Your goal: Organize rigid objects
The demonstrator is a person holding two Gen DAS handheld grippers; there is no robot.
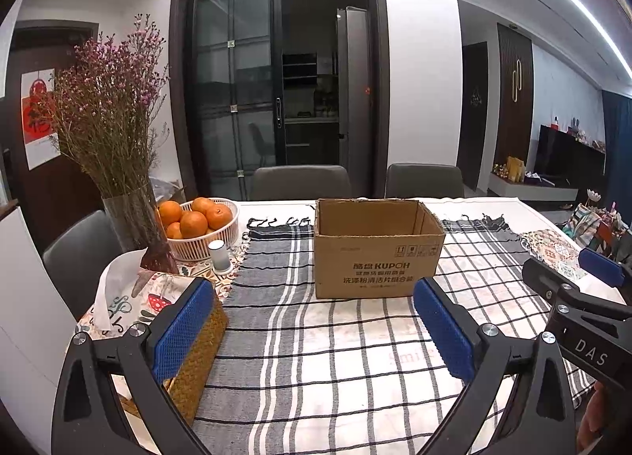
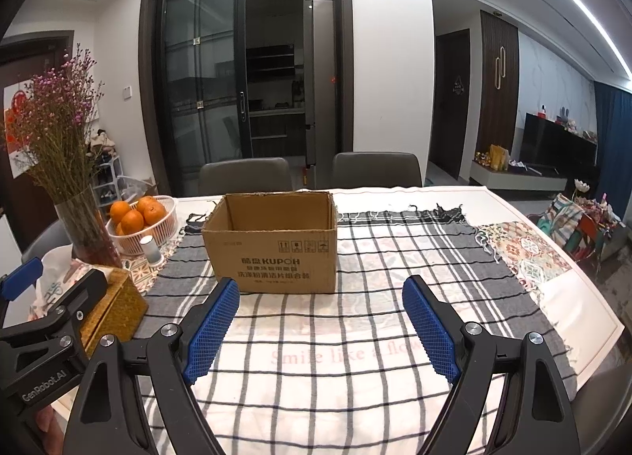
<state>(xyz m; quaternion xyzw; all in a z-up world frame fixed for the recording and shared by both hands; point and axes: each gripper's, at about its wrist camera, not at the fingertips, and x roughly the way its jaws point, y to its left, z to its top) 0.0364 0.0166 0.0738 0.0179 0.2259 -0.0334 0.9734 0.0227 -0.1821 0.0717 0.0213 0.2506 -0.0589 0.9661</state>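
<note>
**Both claws released over the plaid cloth, box ahead**

Left gripper (image 1: pixel 312 328) and right gripper (image 2: pixel 320 330) both hang with jaws spread wide and nothing between the blue pads.

Beneath them the table (image 2: pixel 584 297) is cut off at the near edge, most of its top covered by a checked cloth (image 2: pixel 375 336); faint pink lettering on the cloth is only partly readable.

A cardboard box (image 1: pixel 375 253) stands upright on the cloth, top open, straight ahead of both grippers and apart from their tips. Its floor is hidden by its front wall, so any contents cannot be told.

At the left, a vase of dried flowers (image 1: pixel 110 131) stands beside a white basket of oranges (image 1: pixel 197 225), with a small white cylinder (image 1: pixel 219 255) just in front. A woven tissue box (image 1: pixel 197 340) is partly hidden behind the left gripper's left finger; the right wrist view shows more of it.

Only the left wrist view shows fingers (image 1: pixel 592 419) at the lower right corner.
</note>
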